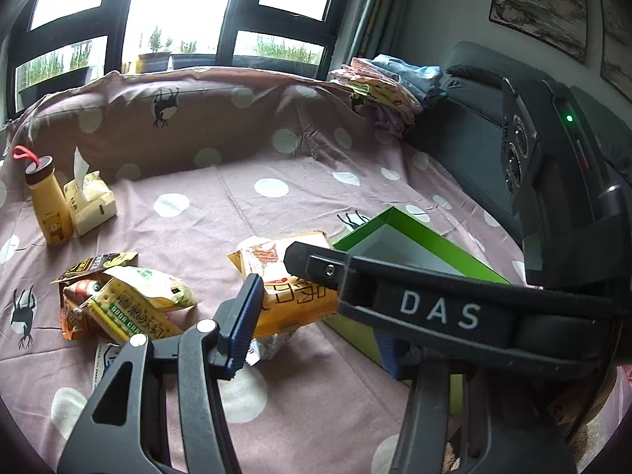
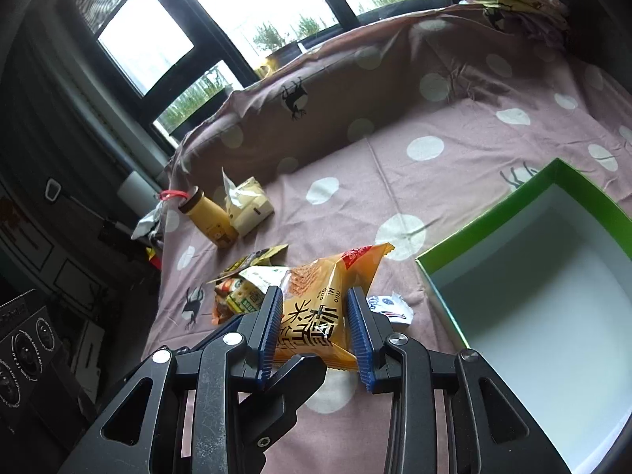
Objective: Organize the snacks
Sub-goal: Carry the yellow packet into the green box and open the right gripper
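Pink cotton sheet [image 1: 300, 205] with white dots and black deer prints covers the bed and its raised far edge, spreading under everything else. On its right half stands an open cardboard box [image 2: 513, 233] with green outer walls and a white, bare inside.

Next in size is an orange foil snack bag [image 2: 316, 304] printed with black characters, lifted above the sheet just left of the box. The right gripper [image 2: 316, 326] has its blue ribbed fingers [image 2: 272, 324] pressed on both sides of the bag's near end, gripping it. In the left wrist view the same bag sits between the left gripper [image 1: 312, 320] fingers; the left blue pad [image 1: 247, 312] lies against the bag's edge, while the other pad is hidden behind the right tool's black arm, so I cannot tell whether this pair clamps the bag or merely brackets it.

Left of the bag lies a heap of small snack packets [image 1: 122, 296], yellow-green cracker packs and a dark wrapper overlapping one another. A white sachet [image 2: 389, 308] rests on the sheet between the bag and the box.

Far left, near the sheet's edge, stands a yellow bottle [image 1: 49, 205] with a brown cap and red loop, touching a cream tissue pack [image 1: 93, 203] with one tissue sticking up.
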A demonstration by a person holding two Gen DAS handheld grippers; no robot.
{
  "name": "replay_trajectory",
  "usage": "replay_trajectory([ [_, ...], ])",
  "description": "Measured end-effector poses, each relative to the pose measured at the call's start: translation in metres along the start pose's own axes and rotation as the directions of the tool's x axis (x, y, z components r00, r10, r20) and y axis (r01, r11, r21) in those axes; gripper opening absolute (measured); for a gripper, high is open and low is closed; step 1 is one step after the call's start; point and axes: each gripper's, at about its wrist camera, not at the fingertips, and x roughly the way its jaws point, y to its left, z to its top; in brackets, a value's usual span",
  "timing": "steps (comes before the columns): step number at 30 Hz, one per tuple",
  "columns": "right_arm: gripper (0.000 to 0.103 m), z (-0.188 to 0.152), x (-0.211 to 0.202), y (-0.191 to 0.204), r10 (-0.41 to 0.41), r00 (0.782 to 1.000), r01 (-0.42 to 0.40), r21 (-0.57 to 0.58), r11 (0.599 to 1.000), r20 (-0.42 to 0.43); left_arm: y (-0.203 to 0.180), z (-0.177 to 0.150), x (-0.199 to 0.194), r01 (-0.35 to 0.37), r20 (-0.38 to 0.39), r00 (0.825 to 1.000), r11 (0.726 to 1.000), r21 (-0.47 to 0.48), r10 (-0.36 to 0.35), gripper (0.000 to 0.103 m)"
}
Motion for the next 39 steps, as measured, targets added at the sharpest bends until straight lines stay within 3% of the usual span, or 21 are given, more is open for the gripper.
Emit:
replay_trajectory([
  [8,0.036,0.007,-0.036,-0.05,-0.034,0.996,0.024,0.114,0.993,0.086,-0.051,0.013,0.027,0.063,-0.027,0.998,0.991,0.118,-0.06,0.053],
  [18,0.037,0.005,-0.057,-0.111,-0.131,0.987,0.102,0.27,0.957,0.089,-0.094,0.014,0.071,0.171,-0.133,0.98,0.971,0.166,-0.149,0.052],
  [26,0.037,-0.002,-0.062,-0.144,-0.182,0.982,0.152,0.343,0.927,0.058,-0.112,0.009,0.098,0.236,-0.22,0.955,0.96,0.151,-0.2,0.049],
  [33,0.037,-0.005,-0.059,-0.158,-0.233,0.972,0.214,0.373,0.903,0.006,-0.11,0.002,0.118,0.272,-0.285,0.927,0.96,0.069,-0.242,0.05],
  [36,0.037,-0.006,-0.058,-0.16,-0.245,0.97,0.23,0.373,0.899,-0.008,-0.107,0.0,0.117,0.273,-0.285,0.925,0.961,0.04,-0.251,0.056],
  [39,0.037,-0.005,-0.062,-0.157,-0.259,0.966,0.239,0.377,0.895,0.002,-0.101,0.002,0.104,0.247,-0.249,0.94,0.968,0.032,-0.232,0.069],
])
